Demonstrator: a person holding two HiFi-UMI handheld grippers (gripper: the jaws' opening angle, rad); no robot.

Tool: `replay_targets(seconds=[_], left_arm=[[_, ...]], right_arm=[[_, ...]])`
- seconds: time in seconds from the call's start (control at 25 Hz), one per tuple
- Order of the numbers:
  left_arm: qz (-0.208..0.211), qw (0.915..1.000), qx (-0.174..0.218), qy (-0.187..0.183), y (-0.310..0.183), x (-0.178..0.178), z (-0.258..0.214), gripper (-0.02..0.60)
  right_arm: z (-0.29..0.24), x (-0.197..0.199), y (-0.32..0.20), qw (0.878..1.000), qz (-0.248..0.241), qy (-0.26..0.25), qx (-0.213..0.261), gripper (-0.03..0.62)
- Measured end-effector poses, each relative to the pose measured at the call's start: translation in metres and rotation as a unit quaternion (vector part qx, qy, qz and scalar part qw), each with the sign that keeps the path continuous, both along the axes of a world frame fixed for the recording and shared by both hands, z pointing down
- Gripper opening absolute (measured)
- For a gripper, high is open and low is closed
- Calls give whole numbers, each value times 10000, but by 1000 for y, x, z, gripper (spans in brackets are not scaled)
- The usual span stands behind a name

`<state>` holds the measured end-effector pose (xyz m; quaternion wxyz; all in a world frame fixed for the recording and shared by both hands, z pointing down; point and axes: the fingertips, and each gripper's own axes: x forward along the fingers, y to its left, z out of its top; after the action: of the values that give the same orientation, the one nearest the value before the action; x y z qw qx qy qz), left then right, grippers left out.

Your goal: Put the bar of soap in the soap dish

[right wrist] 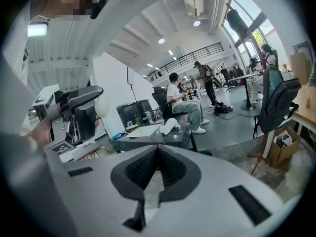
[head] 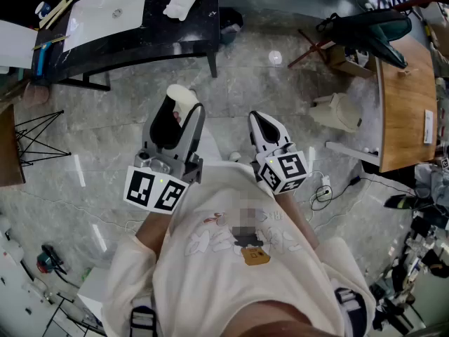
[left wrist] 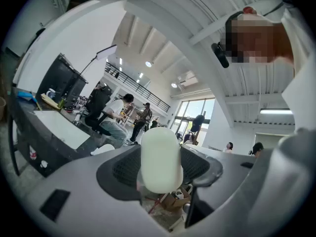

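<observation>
My left gripper (head: 184,111) is shut on the bar of soap (head: 181,95), a cream rounded bar that sticks out past the fingertips. In the left gripper view the bar of soap (left wrist: 160,159) stands upright between the dark pads. The white soap dish (head: 184,0) lies on the black table (head: 175,44) at the far side, well beyond both grippers; it also shows small as the soap dish (right wrist: 169,126) in the right gripper view. My right gripper (head: 254,116) is beside the left one, shut with nothing in it; its pads meet at the tips (right wrist: 158,149).
A white basin-like slab (head: 109,12) lies on the black table left of the dish. A wooden table (head: 407,111) and a dark backpack (head: 372,27) stand at the right. Cables and a white bag (head: 340,111) lie on the grey floor. People sit far off.
</observation>
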<state>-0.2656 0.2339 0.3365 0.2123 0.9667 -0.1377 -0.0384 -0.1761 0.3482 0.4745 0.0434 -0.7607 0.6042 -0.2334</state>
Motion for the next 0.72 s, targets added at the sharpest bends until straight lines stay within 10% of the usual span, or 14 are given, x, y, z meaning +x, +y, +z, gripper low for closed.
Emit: replay_targets(seconds=[0.4,0.72], left_arm=[[-28,9919,-1254,-201,170,-116,22,259],[8,9916,-1292,62,198,-183,14,259]], right_arm=[[12,-103,143,9971,-70,-564,-499,6],[-17,-177,142,9975,-489,-257,-431,6]])
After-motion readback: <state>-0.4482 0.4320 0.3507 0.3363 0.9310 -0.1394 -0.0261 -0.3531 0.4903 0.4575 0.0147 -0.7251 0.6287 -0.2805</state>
